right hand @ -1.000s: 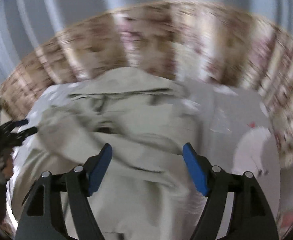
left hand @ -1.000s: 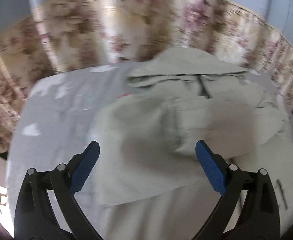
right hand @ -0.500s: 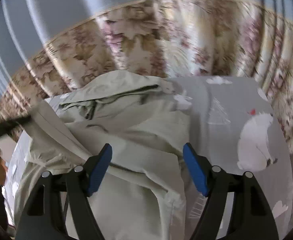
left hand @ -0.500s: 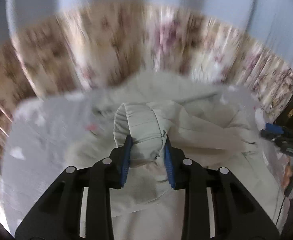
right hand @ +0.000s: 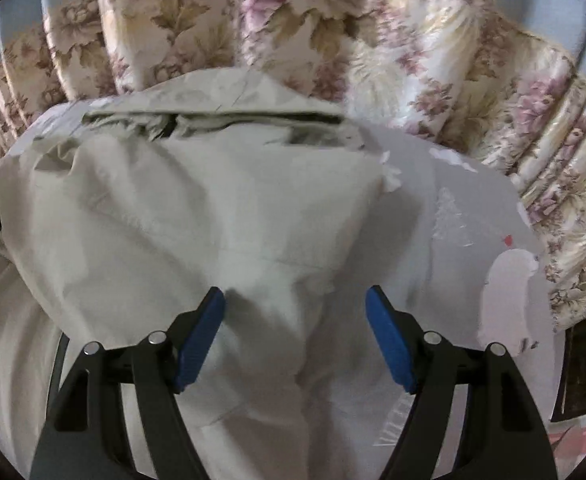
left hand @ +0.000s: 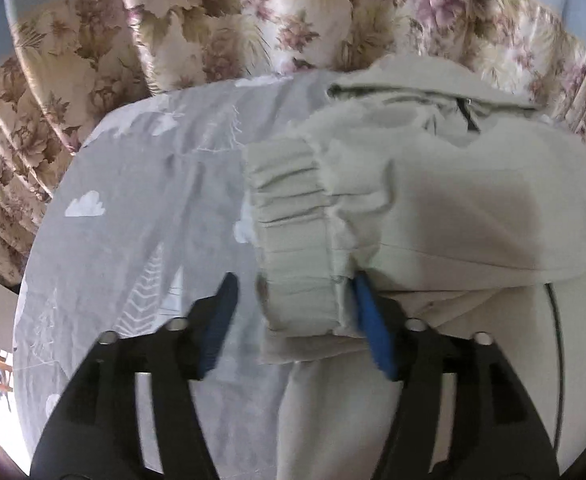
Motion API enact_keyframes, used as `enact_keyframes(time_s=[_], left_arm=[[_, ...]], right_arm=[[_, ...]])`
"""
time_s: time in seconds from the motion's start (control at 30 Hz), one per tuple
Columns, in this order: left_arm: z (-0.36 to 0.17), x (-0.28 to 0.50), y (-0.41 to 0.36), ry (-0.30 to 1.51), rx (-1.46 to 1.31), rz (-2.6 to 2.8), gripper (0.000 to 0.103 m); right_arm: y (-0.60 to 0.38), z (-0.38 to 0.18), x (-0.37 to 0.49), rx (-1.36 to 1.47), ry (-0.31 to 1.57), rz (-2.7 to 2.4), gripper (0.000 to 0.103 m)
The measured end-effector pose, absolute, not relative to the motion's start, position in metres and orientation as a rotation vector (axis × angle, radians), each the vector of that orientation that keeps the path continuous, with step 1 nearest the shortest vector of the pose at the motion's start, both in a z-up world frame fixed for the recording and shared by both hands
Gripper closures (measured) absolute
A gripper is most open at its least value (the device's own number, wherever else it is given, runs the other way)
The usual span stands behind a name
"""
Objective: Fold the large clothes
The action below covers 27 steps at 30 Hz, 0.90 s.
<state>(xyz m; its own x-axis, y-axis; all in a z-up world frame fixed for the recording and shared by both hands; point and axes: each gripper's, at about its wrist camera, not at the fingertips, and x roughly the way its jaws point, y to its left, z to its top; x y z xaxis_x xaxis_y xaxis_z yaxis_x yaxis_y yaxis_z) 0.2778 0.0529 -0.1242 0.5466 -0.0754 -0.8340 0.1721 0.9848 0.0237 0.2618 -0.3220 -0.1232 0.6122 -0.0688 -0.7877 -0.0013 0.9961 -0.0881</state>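
Beige jacket (left hand: 433, 208) cuff overhanging grey sheet (left hand: 133, 216)

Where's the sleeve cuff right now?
In the left wrist view, the cuff lies between the open left tongs, nearer the right pad, at the jacket's left edge on the grey sheet.

Both wrist cams look steeply down, close over the jacket (left hand: 453, 208) on the bed sheet (left hand: 141, 208). Left cam frames it right of centre, right cam left; floral curtain (right hand: 333, 20) tops both.
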Motion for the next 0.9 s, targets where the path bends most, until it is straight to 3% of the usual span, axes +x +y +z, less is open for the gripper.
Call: enact_keyframes(time_s=[0.07,0.17,0.3,0.33,0.37,0.53,0.63,0.73,0.9], left_arm=[[-0.108,0.274,0.064,0.953,0.093,-0.15,0.025],[-0.082,0.272,0.071,0.881,0.108,-0.109,0.02],[-0.073,0.29,0.057,0.885,0.104,-0.131,0.019],[-0.079,0.299,0.045,0.893,0.135,-0.116,0.019],[-0.084,0.305,0.039,0.9,0.158,-0.102,0.019],[-0.128,0.338,0.028,0.993,0.222,-0.064,0.021],[-0.139,0.341,0.029,1.009,0.206,-0.08,0.017],[-0.148,0.346,0.026,1.002,0.245,-0.047,0.003],[-0.145,0.344,0.026,1.005,0.246,-0.04,0.003]], right_arm=[[-0.329,-0.112,0.258,-0.061,0.884,-0.038,0.029],[-0.338,-0.101,0.257,-0.026,0.859,-0.033,0.029],[-0.335,-0.104,0.271,0.048,0.858,0.021,0.031],[-0.331,-0.106,0.274,0.065,0.861,0.039,0.034],[-0.325,-0.112,0.279,0.083,0.875,0.067,0.043],[-0.306,-0.139,0.301,-0.006,0.943,0.039,0.057],[-0.311,-0.155,0.314,-0.073,0.985,0.002,0.058],[-0.318,-0.157,0.323,-0.064,0.983,-0.005,0.058],[-0.319,-0.156,0.328,-0.07,0.99,-0.03,0.058]])
